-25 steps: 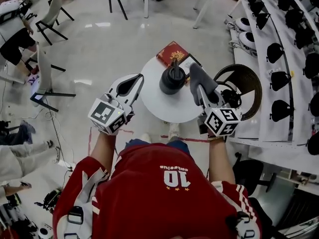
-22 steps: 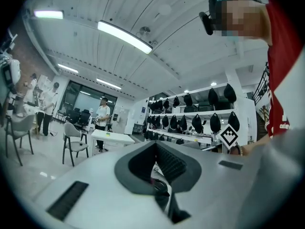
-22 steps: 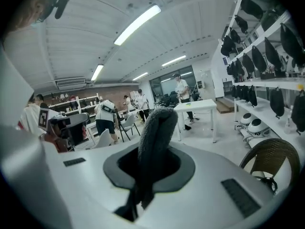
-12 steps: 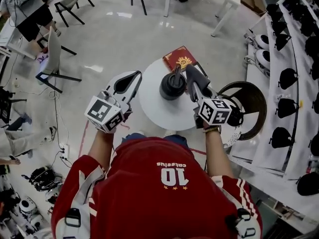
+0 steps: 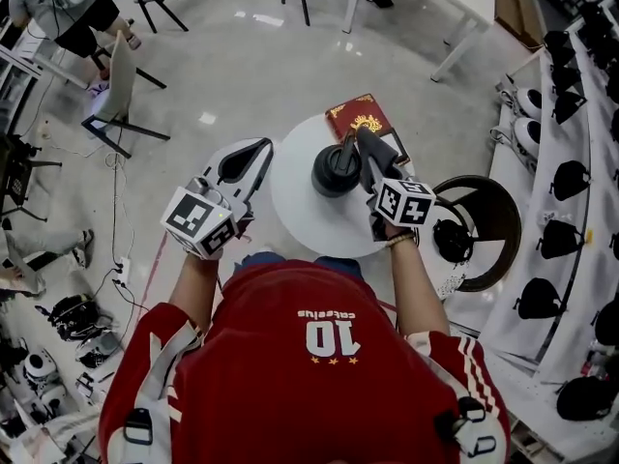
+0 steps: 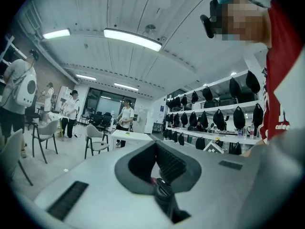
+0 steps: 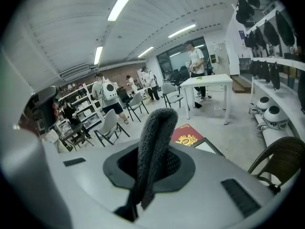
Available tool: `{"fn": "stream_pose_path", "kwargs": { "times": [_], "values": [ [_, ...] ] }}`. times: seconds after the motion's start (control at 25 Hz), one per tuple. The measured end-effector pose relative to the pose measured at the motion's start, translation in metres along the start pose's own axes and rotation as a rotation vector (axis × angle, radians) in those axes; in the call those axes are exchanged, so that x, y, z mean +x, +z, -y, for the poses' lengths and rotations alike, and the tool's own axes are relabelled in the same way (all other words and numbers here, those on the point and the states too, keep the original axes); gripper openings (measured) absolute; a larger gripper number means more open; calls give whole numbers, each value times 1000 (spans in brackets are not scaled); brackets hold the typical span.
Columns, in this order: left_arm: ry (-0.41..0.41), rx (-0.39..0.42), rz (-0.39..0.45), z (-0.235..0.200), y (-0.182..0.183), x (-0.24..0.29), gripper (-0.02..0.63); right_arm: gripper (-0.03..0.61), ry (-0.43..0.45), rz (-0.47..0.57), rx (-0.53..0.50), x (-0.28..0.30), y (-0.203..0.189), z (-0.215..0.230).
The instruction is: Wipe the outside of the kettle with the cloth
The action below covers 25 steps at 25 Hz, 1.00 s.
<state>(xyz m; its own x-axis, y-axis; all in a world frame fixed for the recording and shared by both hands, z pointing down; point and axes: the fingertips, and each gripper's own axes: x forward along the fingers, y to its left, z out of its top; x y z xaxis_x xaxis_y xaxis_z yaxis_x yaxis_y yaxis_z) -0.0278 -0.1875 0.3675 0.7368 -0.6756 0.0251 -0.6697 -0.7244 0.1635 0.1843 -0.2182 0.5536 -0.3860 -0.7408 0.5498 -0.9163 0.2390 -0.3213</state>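
A black kettle (image 5: 335, 169) stands upright near the middle of the round white table (image 5: 300, 211). My right gripper (image 5: 375, 162) is shut on a grey fuzzy cloth (image 5: 370, 146), which lies right against the kettle's right side; actual contact cannot be told. In the right gripper view the cloth (image 7: 153, 132) rises in a fold from between the jaws of the right gripper (image 7: 151, 162), and the kettle is out of sight. My left gripper (image 5: 250, 159) hangs shut and empty off the table's left edge. In its own view the left gripper (image 6: 156, 152) points out into the room.
A red book (image 5: 359, 119) lies at the table's far edge on a dark board, also seen as the red book (image 7: 187, 136). A round wicker chair (image 5: 488, 222) stands right of the table. Shelves of dark bags (image 5: 571, 177) run along the right. Chairs (image 5: 121, 71) and people are at the far left.
My right gripper has carried the cloth left, from the table's right edge up to the kettle's side. The left gripper has stayed about where it was.
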Motion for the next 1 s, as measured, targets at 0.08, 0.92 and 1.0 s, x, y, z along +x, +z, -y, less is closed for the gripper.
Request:
{"fn": "stream_pose_path", "kwargs": {
  "times": [0.08, 0.92, 1.0],
  "values": [
    [15, -4, 1, -3, 1, -5, 6, 46, 11, -10, 8, 6, -3, -3],
    [74, -11, 35, -25, 2, -60, 6, 46, 105, -54, -43, 29, -16, -75],
    [74, -13, 40, -28, 1, -65, 6, 46, 118, -59, -52, 32, -17, -84]
  ]
}}
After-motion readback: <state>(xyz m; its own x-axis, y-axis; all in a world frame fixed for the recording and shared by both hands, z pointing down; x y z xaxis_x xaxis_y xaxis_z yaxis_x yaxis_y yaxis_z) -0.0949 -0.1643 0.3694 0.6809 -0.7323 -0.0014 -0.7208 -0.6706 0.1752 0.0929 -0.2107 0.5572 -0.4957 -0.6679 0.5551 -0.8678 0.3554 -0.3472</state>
